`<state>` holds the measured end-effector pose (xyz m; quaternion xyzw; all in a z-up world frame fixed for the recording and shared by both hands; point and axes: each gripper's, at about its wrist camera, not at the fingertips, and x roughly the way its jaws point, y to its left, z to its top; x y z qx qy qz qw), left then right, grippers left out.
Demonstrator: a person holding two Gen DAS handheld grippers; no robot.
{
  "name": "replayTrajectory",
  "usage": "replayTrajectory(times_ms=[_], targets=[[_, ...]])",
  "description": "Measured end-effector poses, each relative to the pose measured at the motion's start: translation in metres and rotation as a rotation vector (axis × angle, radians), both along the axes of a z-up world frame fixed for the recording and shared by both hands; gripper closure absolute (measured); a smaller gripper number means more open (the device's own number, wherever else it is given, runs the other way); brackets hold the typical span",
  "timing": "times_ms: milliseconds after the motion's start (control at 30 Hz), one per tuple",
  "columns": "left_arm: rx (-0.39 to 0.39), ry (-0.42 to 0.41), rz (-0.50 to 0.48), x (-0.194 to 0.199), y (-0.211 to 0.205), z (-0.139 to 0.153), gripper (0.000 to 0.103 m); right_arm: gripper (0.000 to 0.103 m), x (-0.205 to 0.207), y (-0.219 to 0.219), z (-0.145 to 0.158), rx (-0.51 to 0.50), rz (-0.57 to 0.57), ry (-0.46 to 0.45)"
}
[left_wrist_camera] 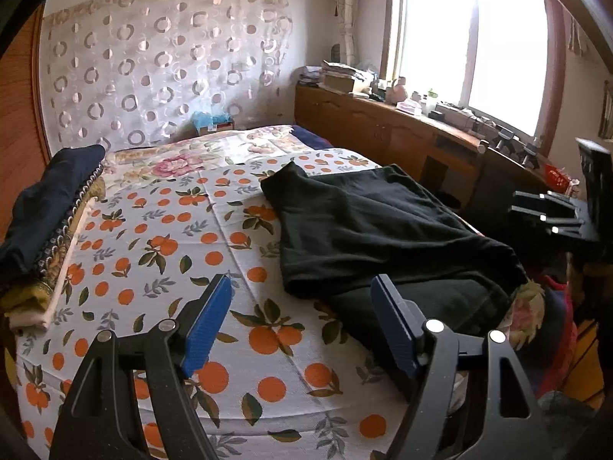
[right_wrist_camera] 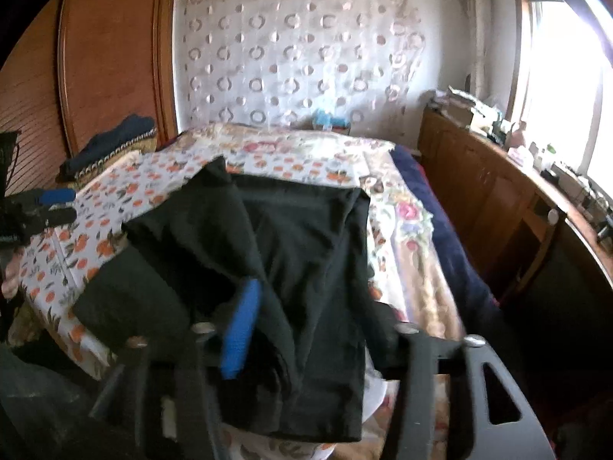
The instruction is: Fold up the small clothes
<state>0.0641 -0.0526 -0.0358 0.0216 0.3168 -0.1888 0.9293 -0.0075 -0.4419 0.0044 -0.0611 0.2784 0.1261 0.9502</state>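
On the bed (left_wrist_camera: 268,345), over its orange-print sheet, lies the black garment (left_wrist_camera: 375,226), partly folded and rumpled. Its long axis runs from the near edge of the bed, by the person, toward the far end, with 1 pointed corner reaching farthest away. Its near end drapes toward the bed's near right corner.

Seen from the right wrist, the garment (right_wrist_camera: 299,268) fills the space between the tongs. The right gripper (right_wrist_camera: 306,329) has cloth draped over and between its fingers; 1 blue pad (right_wrist_camera: 241,329) shows and the other is hidden under the fabric. It appears to be pinching the near edge of the garment, though blur and cover make the closure a judgement rather than a plain sight.

The left gripper (left_wrist_camera: 302,326) is spread wide and holds nothing. It hovers over bare sheet, with the garment's near left edge just ahead and to its right, and its right pad (left_wrist_camera: 394,329) lies close to that cloth. So the right gripper is on the garment and the left is beside it; the coming move likely turns on the left closing on that free left edge, across the long axis.

At the far left sits a stack of folded clothes (left_wrist_camera: 46,230). A wooden cabinet (left_wrist_camera: 383,126) runs along the right, under the window (left_wrist_camera: 471,46).
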Motion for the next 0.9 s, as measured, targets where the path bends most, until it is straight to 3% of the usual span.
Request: replayTrajectory(times_ms=[200,633,900], targets=[[-0.004,0.002,0.003,-0.001,0.002,-0.002,0.027,0.045,0.018,0.029,0.002,-0.007,0.075,-0.001],[-0.026,-0.003,0.093,-0.006,0.047,0.001,0.027,0.043,0.093,0.144,-0.020,-0.057,0.392,0.150],[-0.035,-0.012,0.122,-0.007,0.062,0.002,0.027,0.043,0.124,0.198,-0.036,-0.114,0.505,0.226]])
